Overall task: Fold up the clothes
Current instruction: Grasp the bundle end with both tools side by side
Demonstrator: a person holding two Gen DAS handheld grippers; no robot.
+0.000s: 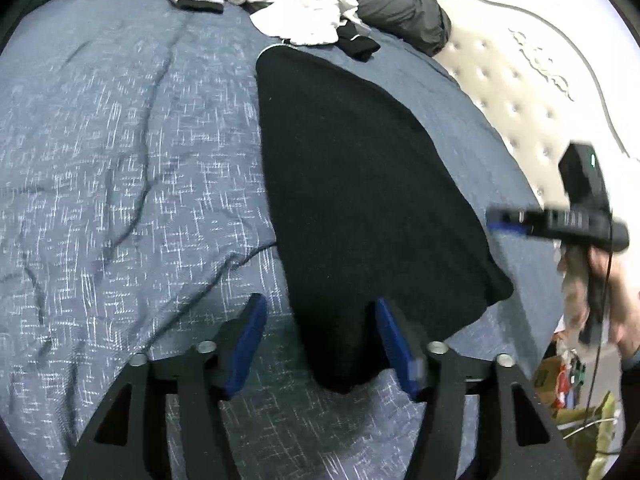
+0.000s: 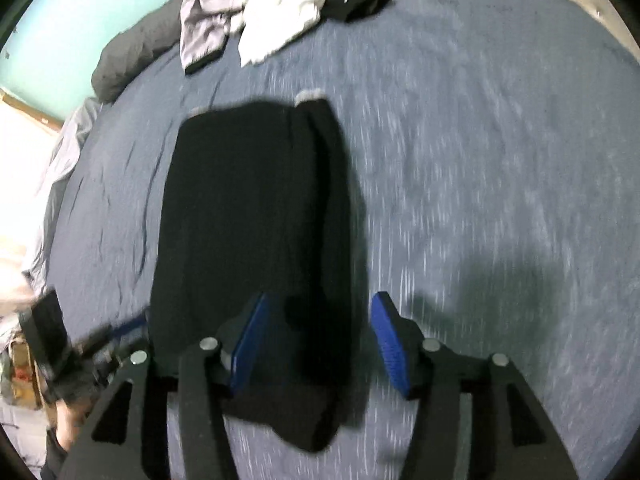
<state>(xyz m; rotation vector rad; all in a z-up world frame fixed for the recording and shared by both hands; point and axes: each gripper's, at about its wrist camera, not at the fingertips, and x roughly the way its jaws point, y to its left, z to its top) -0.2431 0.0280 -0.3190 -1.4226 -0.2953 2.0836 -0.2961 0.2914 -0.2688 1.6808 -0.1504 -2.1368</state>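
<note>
Two grippers hang over a bed (image 1: 120, 140) covered in a blue, white-flecked quilt, where a black garment (image 1: 360, 184) lies folded into a long, narrow shape. In the left wrist view, the left gripper (image 1: 322, 344) points down at the near end of the garment, its blue pads (image 1: 248, 344) spread apart; the cloth's rounded near tip sits between them, and no pad is seen pressing on it. At that view's right edge a hand (image 1: 612, 300) holds the right gripper (image 1: 504, 222), blurred, just off the garment's right side above the quilt.

In the right wrist view, the right gripper (image 2: 316, 344) also points down with its pads (image 2: 390, 344) parted. The garment (image 2: 248, 216) lies flat on the quilt below, its near end passing under the left-hand pad; the other pad hangs over bare quilt. Nothing is pinched. The left gripper (image 2: 120, 336) shows, dim and blurred, at the lower left, by the garment's edge.

Beyond the garment's far end, well apart from it, sits a heap of unfolded clothes (image 1: 288, 0): grey, white and black pieces tangled together. A dark grey pillow (image 1: 404, 12) lies just behind the heap. A tufted cream headboard (image 1: 532, 92) runs along the bed's right side in the left wrist view.
</note>
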